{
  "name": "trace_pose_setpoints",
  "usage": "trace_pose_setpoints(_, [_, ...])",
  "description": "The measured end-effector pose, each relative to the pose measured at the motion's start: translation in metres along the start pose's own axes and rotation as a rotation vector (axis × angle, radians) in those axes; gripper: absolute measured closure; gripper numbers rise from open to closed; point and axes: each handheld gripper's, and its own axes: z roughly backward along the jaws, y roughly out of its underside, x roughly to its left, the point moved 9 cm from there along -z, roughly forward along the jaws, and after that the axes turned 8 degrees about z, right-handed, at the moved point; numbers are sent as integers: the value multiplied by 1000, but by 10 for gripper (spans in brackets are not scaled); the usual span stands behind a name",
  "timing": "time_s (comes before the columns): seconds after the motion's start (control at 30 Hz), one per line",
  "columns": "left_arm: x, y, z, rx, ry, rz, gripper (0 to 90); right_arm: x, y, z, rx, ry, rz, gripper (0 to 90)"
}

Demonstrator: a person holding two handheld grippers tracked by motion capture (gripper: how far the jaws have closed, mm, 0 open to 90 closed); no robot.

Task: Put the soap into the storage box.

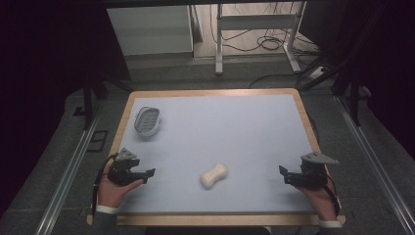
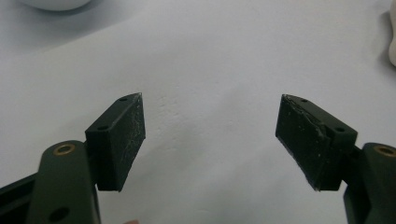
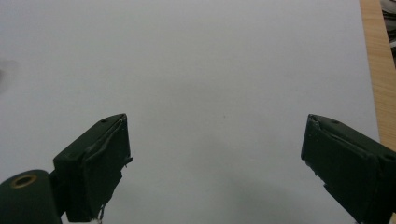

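A cream, peanut-shaped bar of soap [image 1: 214, 175] lies on the pale mat near the table's front middle; its edge [image 2: 392, 37] peeks in at the right of the left gripper view. A white and grey soap dish [image 1: 148, 120] sits at the mat's back left, and its rim [image 2: 56, 3] shows at the top left of the left gripper view. My left gripper [image 1: 147, 174] rests at the front left, open, nothing between its jaws [image 2: 210, 140]. At the front right my right gripper [image 1: 285, 175] is open too, its jaws wide over bare mat [image 3: 215, 158].
The table [image 1: 215, 92] has a wooden rim around the pale mat; that rim [image 3: 377, 74] runs along the right of the right gripper view. Beyond the table stand a white cabinet [image 1: 149, 29], a metal frame [image 1: 257, 22] and floor cables [image 1: 269, 44].
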Motion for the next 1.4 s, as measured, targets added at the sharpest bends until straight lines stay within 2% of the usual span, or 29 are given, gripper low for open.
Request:
trace_pose_setpoints(0.1, [-3, -1, 0, 15, 2, 6, 246, -1, 1, 0, 2, 0, 1, 79])
trace_pose_setpoints(0.3, [-8, -5, 4, 19, 4, -15, 241, -4, 1, 3, -1, 5, -11, 82])
trace_pose_setpoints(0.5, [-8, -8, 10, 15, -9, -33, 241, -4, 1, 3, 0, 12, -7, 82])
trace_pose_setpoints(0.63, [-9, -12, 14, 4, -18, -26, 232, -3, 1, 3, 4, 11, -2, 82])
trace_pose_setpoints(1.0, [-18, -23, 20, -6, 2, -29, 224, -4, 1, 3, 0, 13, -5, 84])
trace_pose_setpoints(1.4, [-30, -35, 22, 6, -7, -75, 227, -5, 3, 3, 8, 14, -20, 83])
